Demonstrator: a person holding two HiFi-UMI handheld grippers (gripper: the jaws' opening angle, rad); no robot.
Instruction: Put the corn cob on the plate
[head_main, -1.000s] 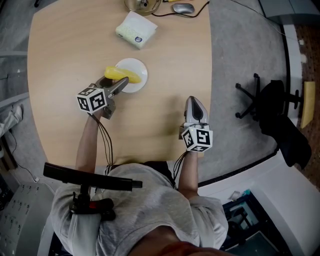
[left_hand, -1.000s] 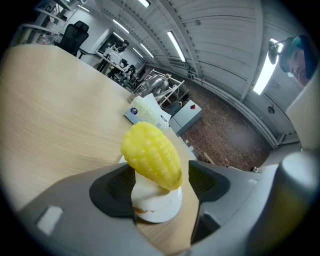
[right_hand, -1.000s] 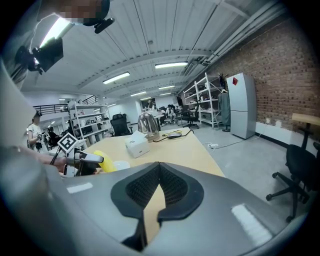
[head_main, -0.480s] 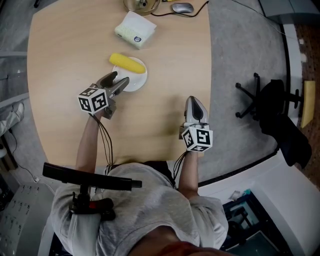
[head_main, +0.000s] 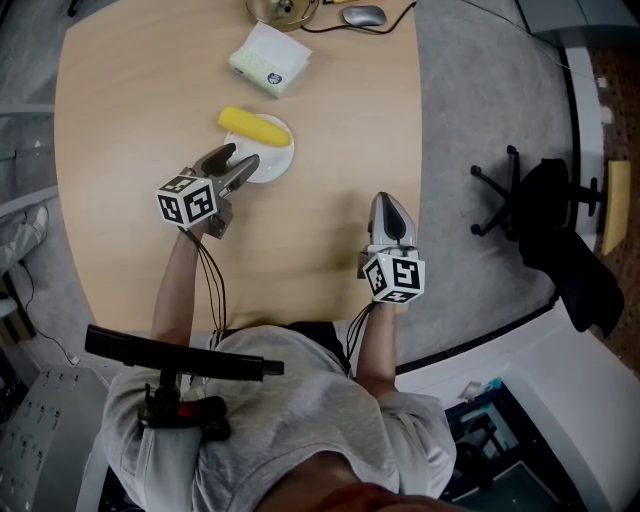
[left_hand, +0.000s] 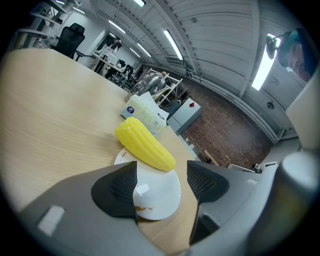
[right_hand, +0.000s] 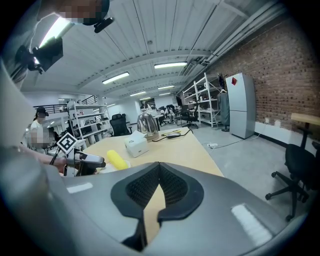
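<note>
A yellow corn cob (head_main: 254, 127) lies across the far rim of a small white plate (head_main: 272, 159) on the wooden table; in the left gripper view the corn cob (left_hand: 144, 143) rests on the plate (left_hand: 159, 196) just beyond the jaws. My left gripper (head_main: 229, 166) is open and empty, just short of the plate's near-left edge. My right gripper (head_main: 388, 213) is shut on nothing near the table's right edge, and its view shows the corn cob (right_hand: 116, 159) and my left gripper (right_hand: 87, 161) at the left.
A white tissue pack (head_main: 270, 58) lies beyond the plate. A metal kettle (head_main: 284, 10) and a computer mouse (head_main: 365, 16) sit at the table's far edge. A black office chair (head_main: 550, 225) stands on the grey carpet to the right.
A second ago my left gripper held the corn cob over the plate. It let go, the cob now lies on the plate's far rim, and the gripper has drawn back slightly.
</note>
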